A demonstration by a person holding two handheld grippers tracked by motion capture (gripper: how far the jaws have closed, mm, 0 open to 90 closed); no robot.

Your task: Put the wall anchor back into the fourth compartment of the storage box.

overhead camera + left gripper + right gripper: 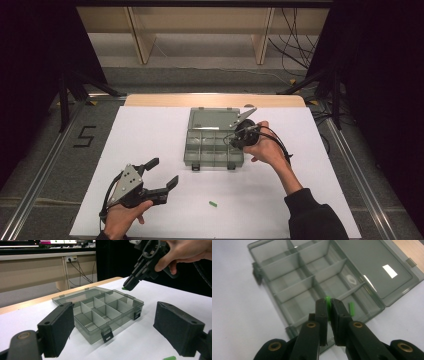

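Your right gripper (329, 305) hangs over the right-hand end of the open organizer box (213, 145), its jaws clenched on a small green piece (327, 300) whose tip sticks out past the pads. In the right gripper view the green piece is above a compartment at the box's end, near the hinge side; a second green piece (352, 308) already lies on the floor of a compartment just beside the jaws. In the left gripper view the same gripper (128, 286) points steeply down at the far end of the box, with a sliver of green showing at its tip.

The box is smoky and see-through, divided by thin walls into two rows of compartments. Its lid (214, 118) lies flat, folded back toward the far edge of the tabletop (150, 130), and two dark latches hang from its near wall.

Your left gripper (161, 175) rests in your left hand (122, 217) at the near left of the tabletop, well apart from the box. Its jaws are spread wide and released, with nothing between them, and they face the box.

A third green piece (213, 203) lies loose on the white tabletop, near the front edge, between your two forearms.
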